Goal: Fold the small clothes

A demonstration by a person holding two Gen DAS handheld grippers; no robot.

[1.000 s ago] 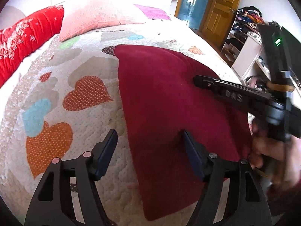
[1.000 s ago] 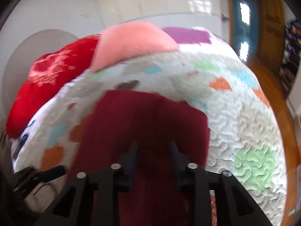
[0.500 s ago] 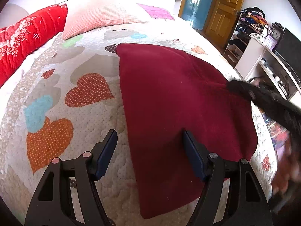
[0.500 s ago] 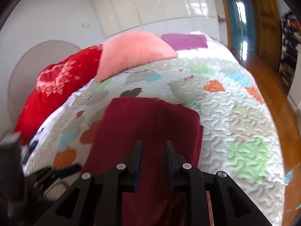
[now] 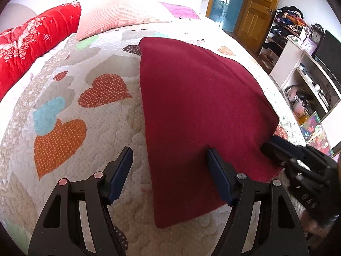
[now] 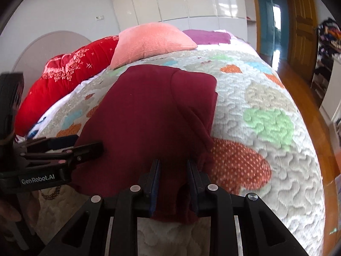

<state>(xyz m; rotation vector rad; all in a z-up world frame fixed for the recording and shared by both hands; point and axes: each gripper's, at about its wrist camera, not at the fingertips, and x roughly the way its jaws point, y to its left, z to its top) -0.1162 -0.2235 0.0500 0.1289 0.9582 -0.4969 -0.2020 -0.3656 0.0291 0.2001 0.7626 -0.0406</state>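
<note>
Dark red garment (image 5: 198, 111) laid on the heart-patterned quilt (image 5: 70, 111)

It is folded lengthwise into a long, flat, tapering shape, a folded-over layer showing along one side; its near end is bunched slightly at the bed's edge.

Maroon garment (image 5: 198, 106); heart-patterned quilt (image 5: 102, 117); red pillow (image 5: 32, 44), pink pillow (image 5: 119, 17)

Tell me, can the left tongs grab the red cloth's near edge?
Probably yes. The left tongs are wide open right over the red cloth's left edge on the quilt, and nothing lies between them.
</note>
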